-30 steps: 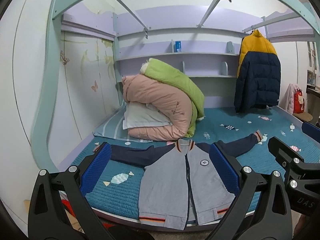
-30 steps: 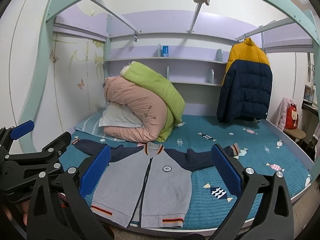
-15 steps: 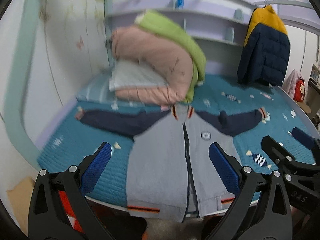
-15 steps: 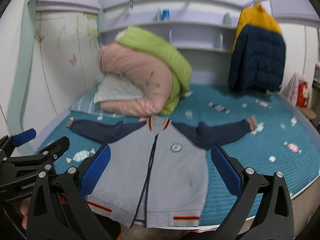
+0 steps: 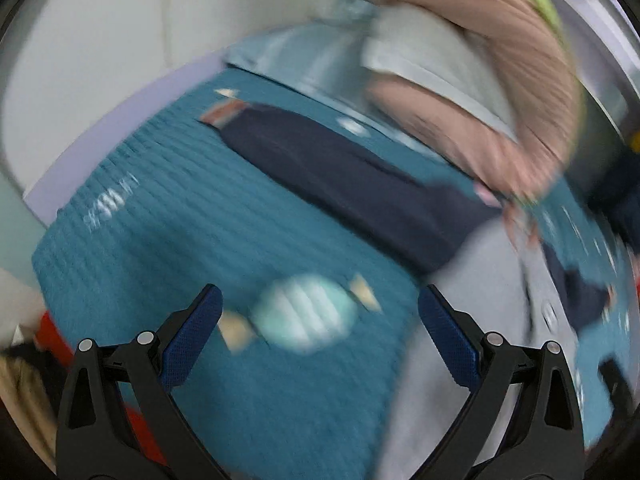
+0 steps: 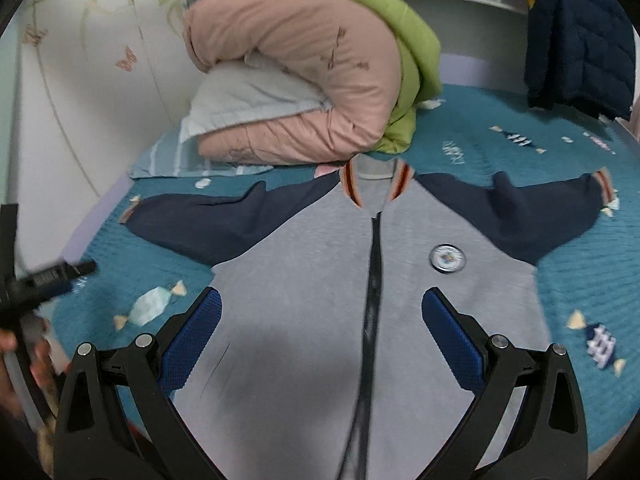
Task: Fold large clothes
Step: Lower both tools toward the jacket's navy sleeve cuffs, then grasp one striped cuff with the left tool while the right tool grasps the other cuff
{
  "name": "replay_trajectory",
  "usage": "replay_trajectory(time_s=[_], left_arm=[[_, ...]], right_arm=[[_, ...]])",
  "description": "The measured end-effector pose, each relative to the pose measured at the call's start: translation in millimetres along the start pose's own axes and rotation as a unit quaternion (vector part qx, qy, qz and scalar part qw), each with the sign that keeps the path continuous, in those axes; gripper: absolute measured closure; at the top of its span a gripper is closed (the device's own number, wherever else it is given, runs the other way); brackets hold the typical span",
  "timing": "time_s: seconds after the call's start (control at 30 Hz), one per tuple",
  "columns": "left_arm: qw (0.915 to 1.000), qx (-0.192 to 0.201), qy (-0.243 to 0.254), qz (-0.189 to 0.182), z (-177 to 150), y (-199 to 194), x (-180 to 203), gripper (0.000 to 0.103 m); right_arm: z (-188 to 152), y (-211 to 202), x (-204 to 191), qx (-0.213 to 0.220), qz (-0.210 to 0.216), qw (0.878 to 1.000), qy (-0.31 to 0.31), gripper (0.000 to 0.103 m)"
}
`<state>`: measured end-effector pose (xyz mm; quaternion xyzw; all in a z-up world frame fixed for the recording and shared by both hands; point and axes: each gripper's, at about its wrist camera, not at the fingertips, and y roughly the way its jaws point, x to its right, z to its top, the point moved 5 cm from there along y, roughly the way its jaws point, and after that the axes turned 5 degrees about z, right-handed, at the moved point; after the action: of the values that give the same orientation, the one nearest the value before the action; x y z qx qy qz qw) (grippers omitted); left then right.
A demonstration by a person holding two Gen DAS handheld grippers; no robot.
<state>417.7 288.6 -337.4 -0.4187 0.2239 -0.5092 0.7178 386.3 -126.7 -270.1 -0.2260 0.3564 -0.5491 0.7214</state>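
Observation:
A grey jacket [image 6: 312,320] with navy sleeves lies flat and face up on the teal bedspread [image 6: 592,280], zipper closed, sleeves spread out. My right gripper [image 6: 322,316] is open and empty, above the jacket's chest near the zipper. My left gripper [image 5: 318,320] is open and empty, above the bedspread [image 5: 168,240] just left of the jacket's body [image 5: 472,300]. The left navy sleeve [image 5: 340,176] stretches ahead of it. The left view is blurred. The left gripper also shows at the left edge of the right wrist view [image 6: 44,280].
A rolled pink and green duvet [image 6: 312,76] on a pale pillow sits behind the collar. A navy and yellow puffer jacket [image 6: 580,36] hangs at the back right. A white wall [image 6: 80,100] borders the bed's left side.
Both grippers have moved forward and down over the bed. The left one has swung left toward the left sleeve. Both stay open.

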Motion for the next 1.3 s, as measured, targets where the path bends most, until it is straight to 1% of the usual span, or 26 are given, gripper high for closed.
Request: replay_trajectory(time_s=[0.03,0.07,0.13,0.17,0.3,0.37,0.5,0.6,0.63,0.7,0.73,0.8,0.83,0.87,0.9,0.93,0.97,1.03,1.07,1.1,1.13,1.17,1.2,1.23,1.27,1.3], left_arm=[[0.9998,0.002,-0.015,0.010,17.0,17.2,-15.1,0.005],[0.9993,0.002,-0.037,0.009,34.2,35.4,-28.4,0.005],[0.9977,-0.009,-0.067,0.008,57.5,65.0,-48.1,0.005],[0.9956,-0.016,-0.091,0.013,72.5,85.5,-60.9,0.005],[0.9903,-0.038,-0.131,0.027,103.3,136.1,-82.0,0.005],[0.9846,-0.058,-0.163,0.022,110.8,159.5,-90.2,0.005],[0.9765,-0.093,-0.193,0.025,114.6,192.7,-98.3,0.005],[0.9758,-0.061,-0.209,0.024,126.8,194.1,-100.6,0.006],[0.9765,-0.057,-0.207,0.021,130.1,194.5,-99.0,0.008],[0.9801,-0.062,-0.187,0.022,136.6,201.3,-90.0,0.024],[0.9817,-0.068,-0.174,0.034,137.1,204.5,-86.0,0.030],[0.9867,-0.061,-0.139,0.058,139.7,208.8,-78.9,0.049],[0.9889,-0.055,-0.125,0.057,140.2,207.4,-76.6,0.078],[0.9893,-0.051,-0.126,0.053,140.6,205.4,-77.2,0.095],[0.9895,-0.039,-0.139,0.015,141.2,197.9,-78.0,0.097],[0.9886,-0.022,-0.149,0.002,141.7,186.8,-80.7,0.097],[0.9895,-0.004,-0.144,-0.009,142.5,173.2,-81.2,0.097],[0.9917,0.021,-0.124,-0.025,141.8,148.1,-78.9,0.097],[0.9924,0.031,-0.114,-0.032,141.0,134.5,-76.9,0.097],[0.9926,0.043,-0.105,-0.043,139.0,114.8,-76.1,0.097],[0.9925,0.054,-0.097,-0.050,137.9,97.9,-74.1,0.097],[0.9920,0.064,-0.092,-0.058,137.2,84.8,-70.5,0.097],[0.9908,0.079,-0.083,-0.072,136.9,65.7,-64.8,0.097],[0.9905,0.086,-0.075,-0.077,136.8,52.9,-60.3,0.097],[0.9898,0.093,-0.062,-0.089,136.2,34.9,-49.9,0.097],[0.9894,0.100,-0.049,-0.094,137.6,25.1,-33.7,0.097]], right_arm=[[1.4,15.4,-2.7,-0.006,-0.004,1.000,-0.001,0.006],[2.1,30.2,-4.8,-0.013,-0.006,1.000,-0.003,0.006],[4.3,56.7,-7.3,-0.018,-0.004,1.000,-0.005,0.006],[5.0,68.1,-8.3,-0.021,-0.005,1.000,-0.007,0.006],[7.5,103.4,-9.8,-0.024,0.002,1.000,-0.010,0.006],[7.6,114.4,-8.6,-0.024,0.003,1.000,-0.011,0.006],[6.0,128.8,-4.2,-0.023,0.011,1.000,-0.008,0.006],[7.5,138.4,-1.0,-0.019,0.019,1.000,-0.009,0.006],[7.9,140.3,-1.0,-0.018,0.020,1.000,-0.011,0.006],[10.0,144.6,-1.4,-0.015,0.025,0.999,-0.013,0.006],[11.3,146.8,-2.1,-0.013,0.028,0.999,-0.013,0.006],[14.1,153.5,-5.1,-0.015,0.038,0.999,-0.013,0.006],[15.3,156.1,-7.4,-0.015,0.044,0.999,-0.013,0.006],[17.3,159.3,-10.5,-0.016,0.052,0.998,-0.014,0.007],[19.5,162.4,-14.7,-0.017,0.060,0.998,-0.018,0.007],[21.8,164.8,-18.5,-0.017,0.066,0.997,-0.021,0.007],[24.7,167.6,-23.0,-0.016,0.073,0.997,-0.024,0.008],[29.4,177.3,-32.9,-0.027,0.083,0.996,-0.030,0.017],[31.1,185.0,-37.8,-0.036,0.091,0.995,-0.029,0.031],[31.6,194.1,-41.1,-0.047,0.099,0.994,-0.026,0.053],[31.7,203.9,-44.6,-0.058,0.114,0.992,-0.018,0.065],[31.1,213.3,-48.7,-0.068,0.133,0.989,-0.008,0.082],[29.5,219.8,-53.9,-0.072,0.150,0.986,-0.002,0.094],[27.4,224.6,-60.3,-0.073,0.160,0.984,-0.001,0.098],[23.7,231.5,-68.2,-0.084,0.168,0.982,-0.003,0.099],[16.1,243.6,-75.6,-0.110,0.172,0.979,-0.005,0.099]])
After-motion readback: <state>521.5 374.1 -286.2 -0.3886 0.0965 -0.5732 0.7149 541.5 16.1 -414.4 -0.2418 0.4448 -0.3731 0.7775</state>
